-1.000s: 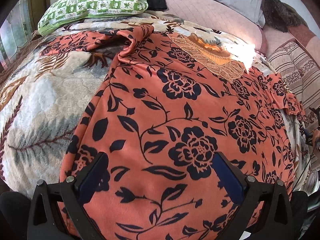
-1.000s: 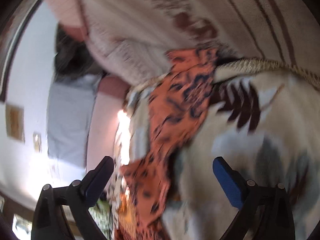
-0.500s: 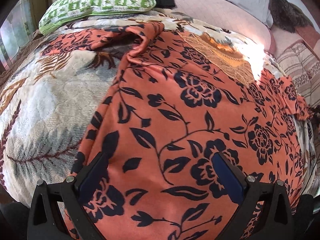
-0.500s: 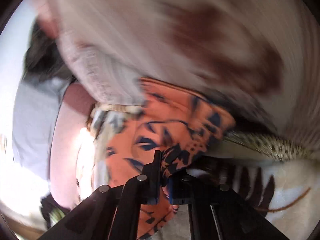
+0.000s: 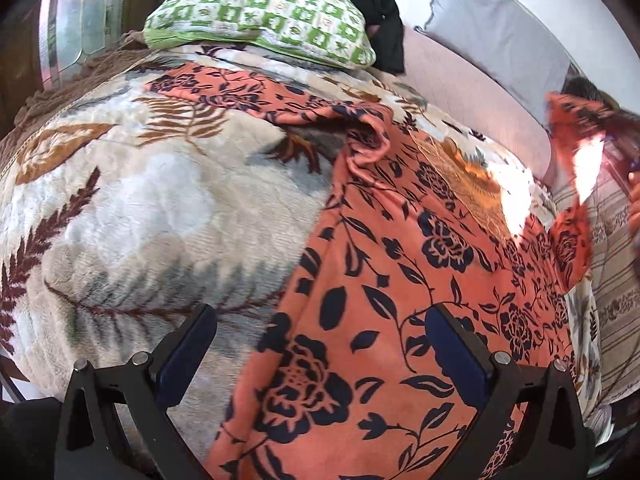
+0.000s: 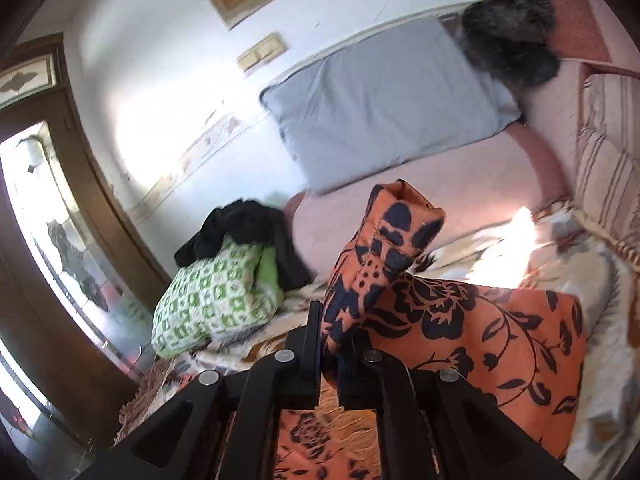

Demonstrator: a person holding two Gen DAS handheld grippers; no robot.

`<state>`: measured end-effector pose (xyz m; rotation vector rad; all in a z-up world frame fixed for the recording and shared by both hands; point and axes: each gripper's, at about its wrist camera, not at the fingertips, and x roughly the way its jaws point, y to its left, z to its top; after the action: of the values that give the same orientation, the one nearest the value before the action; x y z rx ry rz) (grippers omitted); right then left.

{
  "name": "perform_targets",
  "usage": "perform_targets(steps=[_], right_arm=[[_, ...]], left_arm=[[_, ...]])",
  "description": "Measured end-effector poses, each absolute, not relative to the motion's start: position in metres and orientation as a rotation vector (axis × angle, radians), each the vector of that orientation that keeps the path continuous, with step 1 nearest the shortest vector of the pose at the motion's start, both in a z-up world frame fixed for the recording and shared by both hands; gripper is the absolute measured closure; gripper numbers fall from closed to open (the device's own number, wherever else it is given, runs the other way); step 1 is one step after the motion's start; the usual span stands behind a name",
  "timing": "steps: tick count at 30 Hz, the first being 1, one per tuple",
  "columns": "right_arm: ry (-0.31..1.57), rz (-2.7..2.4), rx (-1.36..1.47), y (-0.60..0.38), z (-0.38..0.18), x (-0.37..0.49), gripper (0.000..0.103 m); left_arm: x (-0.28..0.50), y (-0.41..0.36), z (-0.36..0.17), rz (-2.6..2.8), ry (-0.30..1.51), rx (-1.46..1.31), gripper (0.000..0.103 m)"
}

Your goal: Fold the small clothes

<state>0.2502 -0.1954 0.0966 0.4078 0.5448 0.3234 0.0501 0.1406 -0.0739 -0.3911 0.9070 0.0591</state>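
Note:
An orange dress with a dark floral print (image 5: 400, 280) lies spread on a leaf-patterned blanket (image 5: 120, 208). My left gripper (image 5: 320, 344) is open and hovers over the dress's left edge near its lower part. My right gripper (image 6: 336, 332) is shut on the dress's right sleeve (image 6: 384, 248) and holds it lifted above the bed. The lifted sleeve shows blurred at the right edge of the left wrist view (image 5: 576, 140). The left sleeve (image 5: 248, 96) lies stretched out toward the far left.
A green-and-white pillow (image 5: 260, 20) with dark clothes (image 5: 376, 20) on it sits at the back. A grey pillow (image 6: 384, 108) leans on the wall. A striped cover (image 5: 612, 272) lies to the right. A door (image 6: 48, 220) stands at left.
My right gripper shut on the right sleeve and lifted it up and inward. My left gripper shifted left, from over the dress's middle to its left edge.

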Motion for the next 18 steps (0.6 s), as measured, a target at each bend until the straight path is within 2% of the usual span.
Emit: perform_targets(steps=[1,2,3,4,5,8,15,18], right_arm=[[0.6,0.342,0.396,-0.169,0.072,0.256,0.096],[0.681,0.393,0.36,-0.14,0.04,0.255,0.085],[0.762,0.423,0.321,-0.119,0.01,0.256,0.046],[0.853,0.422,0.296,-0.103,-0.024,0.254,0.014],[0.925,0.422,0.297,-0.094,-0.055,0.254,0.0],[0.992,0.432,0.366,-0.111,-0.098,0.247,0.0],[0.811,0.344,0.528,-0.231,-0.046,0.206,0.0],[0.782,0.268,0.727,-0.303,-0.039,0.202,0.0]], left_arm=[[0.049,0.145,-0.074,0.063,0.904,-0.401,0.0],[0.046,0.15,-0.073,0.065,0.9,-0.408,0.0],[0.045,0.152,-0.073,0.069,0.897,-0.412,0.0],[0.044,0.155,-0.073,0.073,0.895,-0.416,0.0],[0.043,0.157,-0.073,0.076,0.896,-0.418,0.0],[0.041,0.159,-0.072,0.08,0.888,-0.422,0.0],[0.054,0.134,-0.066,0.033,0.902,-0.379,0.0],[0.072,0.12,-0.056,-0.015,0.9,-0.36,0.0]])
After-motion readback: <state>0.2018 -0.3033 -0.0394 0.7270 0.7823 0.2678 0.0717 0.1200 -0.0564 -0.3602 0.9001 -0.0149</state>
